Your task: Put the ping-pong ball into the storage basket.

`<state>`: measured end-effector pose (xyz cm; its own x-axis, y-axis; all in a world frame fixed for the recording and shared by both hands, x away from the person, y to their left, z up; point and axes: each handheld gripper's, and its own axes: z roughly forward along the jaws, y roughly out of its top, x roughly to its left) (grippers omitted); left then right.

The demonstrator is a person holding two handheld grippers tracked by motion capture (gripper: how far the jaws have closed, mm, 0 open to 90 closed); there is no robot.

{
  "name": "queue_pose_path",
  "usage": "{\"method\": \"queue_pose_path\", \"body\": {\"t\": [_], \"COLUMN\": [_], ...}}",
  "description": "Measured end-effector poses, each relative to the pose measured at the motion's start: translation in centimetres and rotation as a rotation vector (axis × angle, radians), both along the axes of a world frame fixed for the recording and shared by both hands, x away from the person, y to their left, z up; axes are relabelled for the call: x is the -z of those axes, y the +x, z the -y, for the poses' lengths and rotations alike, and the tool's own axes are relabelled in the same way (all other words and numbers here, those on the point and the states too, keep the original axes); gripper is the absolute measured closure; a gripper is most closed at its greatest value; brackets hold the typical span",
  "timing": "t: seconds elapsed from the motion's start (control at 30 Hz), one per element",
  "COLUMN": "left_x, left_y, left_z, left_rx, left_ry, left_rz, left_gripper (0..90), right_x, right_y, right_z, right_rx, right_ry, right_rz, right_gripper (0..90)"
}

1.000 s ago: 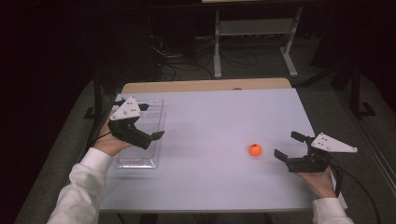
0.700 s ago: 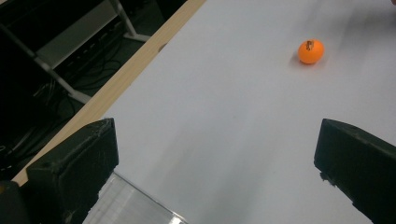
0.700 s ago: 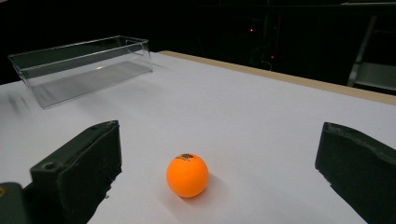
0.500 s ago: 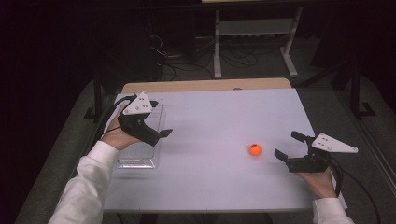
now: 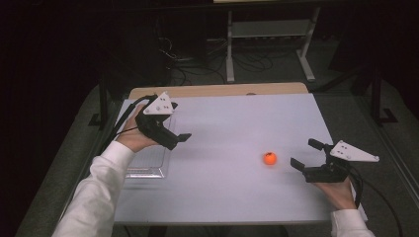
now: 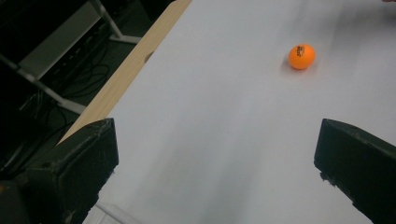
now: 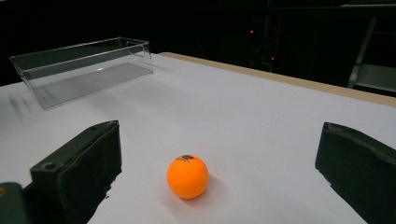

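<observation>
An orange ball (image 5: 270, 158) lies loose on the white table (image 5: 237, 118), just beside the right gripper (image 5: 307, 159), at about 9 o'clock from it. That gripper's jaws stand wide and hold nothing. The left gripper (image 5: 181, 139), jaws also wide and empty, hovers by the clear bin (image 7: 79, 70) at the table's 9 o'clock edge. The risk is that the light, round ball may roll off if a jaw nudges it first, or squirt out if they close off-centre.

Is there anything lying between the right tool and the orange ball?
Nothing. In the right gripper view, bare white table runs from the open right tool to the orange ball, which sits ahead between its jaws, untouched.
</observation>
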<state>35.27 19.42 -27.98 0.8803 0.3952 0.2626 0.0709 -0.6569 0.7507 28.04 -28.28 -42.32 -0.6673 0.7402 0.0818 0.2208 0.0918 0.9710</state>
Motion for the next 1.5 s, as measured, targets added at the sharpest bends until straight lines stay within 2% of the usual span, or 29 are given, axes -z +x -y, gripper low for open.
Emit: {"method": "queue_pose_path", "body": {"t": [0.37, 0.7, 0.97, 1.17, 1.5], "left_x": [0.1, 0.4, 0.7, 1.0, 1.6], "left_y": [0.6, 1.2, 1.6, 1.8, 2.2], "left_z": [2.2, 3.6, 4.8, 5.7, 7.1], "left_rx": [0.047, 0.072, 0.099, 0.116, 0.146], "left_ry": [0.029, 0.044, 0.072, 0.067, 0.098], "left_rz": [-0.016, -0.029, -0.041, -0.046, -0.066], "left_gripper": [0.0, 0.0, 0.0, 0.0, 0.0], "right_x": [0.0, -0.1, -0.1, -0.1, -0.1], "right_y": [-0.1, -0.1, -0.1, -0.1, -0.2], "right_z": [0.0, 0.0, -0.1, -0.1, -0.3], "right_rx": [-0.001, -0.006, -0.011, -0.016, -0.023], "right_ry": [0.005, 0.009, 0.008, 0.013, 0.014], "right_rz": [0.004, 0.006, 0.007, 0.006, 0.01], "right_gripper": [0.0, 0.0, 0.0, 0.0, 0.0]}}
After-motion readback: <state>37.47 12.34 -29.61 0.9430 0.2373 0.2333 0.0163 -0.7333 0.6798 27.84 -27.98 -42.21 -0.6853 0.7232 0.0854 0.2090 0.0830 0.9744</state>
